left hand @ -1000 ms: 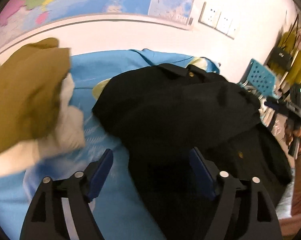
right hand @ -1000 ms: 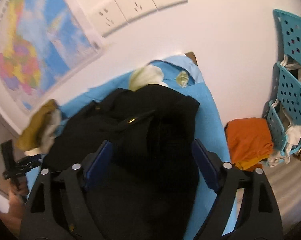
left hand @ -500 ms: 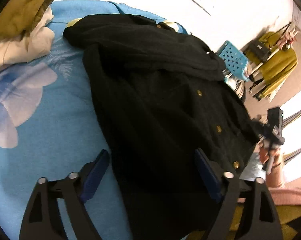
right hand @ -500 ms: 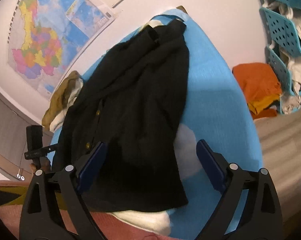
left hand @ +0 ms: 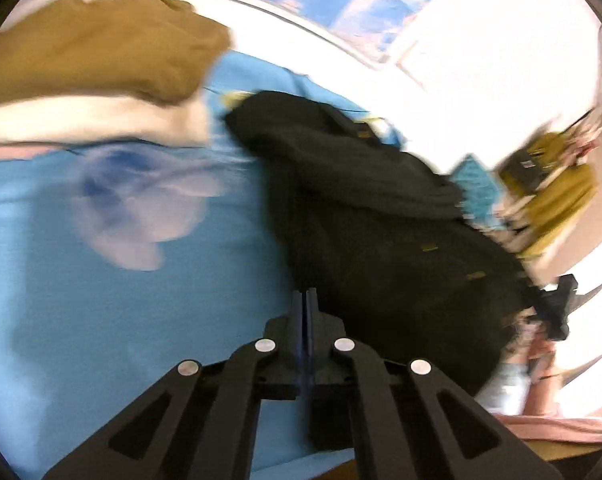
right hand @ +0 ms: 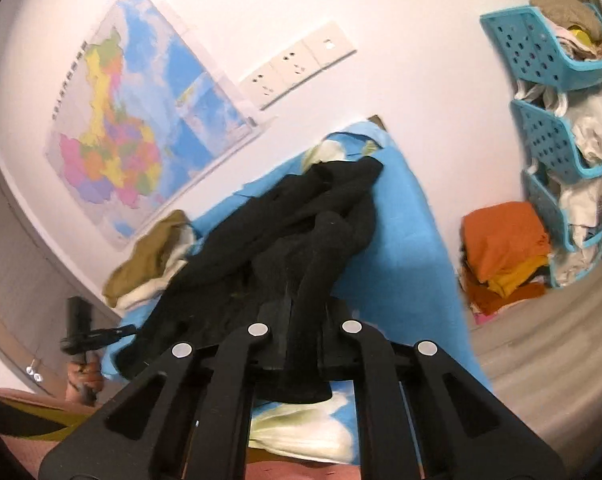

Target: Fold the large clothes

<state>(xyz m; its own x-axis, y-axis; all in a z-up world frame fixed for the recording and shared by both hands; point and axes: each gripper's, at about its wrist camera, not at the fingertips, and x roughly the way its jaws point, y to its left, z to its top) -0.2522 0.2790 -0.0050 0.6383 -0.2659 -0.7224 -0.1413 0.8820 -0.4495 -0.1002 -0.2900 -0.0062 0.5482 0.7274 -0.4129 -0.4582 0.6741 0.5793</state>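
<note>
A large black buttoned garment (left hand: 381, 216) lies bunched on the blue flowered bed sheet (left hand: 101, 320). My left gripper (left hand: 305, 300) is shut at the garment's near left hem edge, with black cloth at its fingertips. In the right wrist view the same black garment (right hand: 301, 232) runs from the far end of the bed into my right gripper (right hand: 291, 304), which is shut on its near hem; cloth hangs below the fingers. The left gripper (right hand: 101, 334) shows there at the garment's left corner.
A pile of olive and cream clothes (left hand: 101, 72) lies at the bed's far left. Orange folded clothes (right hand: 505, 244) sit on the floor beside stacked turquoise baskets (right hand: 553, 132). A map (right hand: 141, 120) and sockets (right hand: 297, 64) hang on the wall.
Both grippers were open above the garment; both have now closed on its near hem. The garment has been pulled up into folds. The left view is blurred by motion.
</note>
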